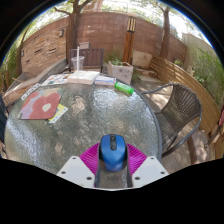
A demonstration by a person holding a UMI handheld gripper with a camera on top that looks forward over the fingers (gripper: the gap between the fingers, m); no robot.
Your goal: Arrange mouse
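Outdoor patio, brick wall and trees behind, round glass table (95,125) carrying a red folder (42,104) far left, papers (82,77) and a green bottle (123,88) at the far side, metal chair (180,105) to the right. Blue mouse (113,152) clamped between the pink pads (92,158) of the gripper (113,163), at the near edge of the glass, long axis running near-to-far, nose apparently pointing away. Likely risks: sliding on slick glass if released crooked, or slipping from a narrow pinch on curved sides.

Daylight was soft and dappled; pale sheen lay on the glass table (95,125). Beyond the table, the brick wall (110,35) bowed with fisheye distortion and looked slightly soft.
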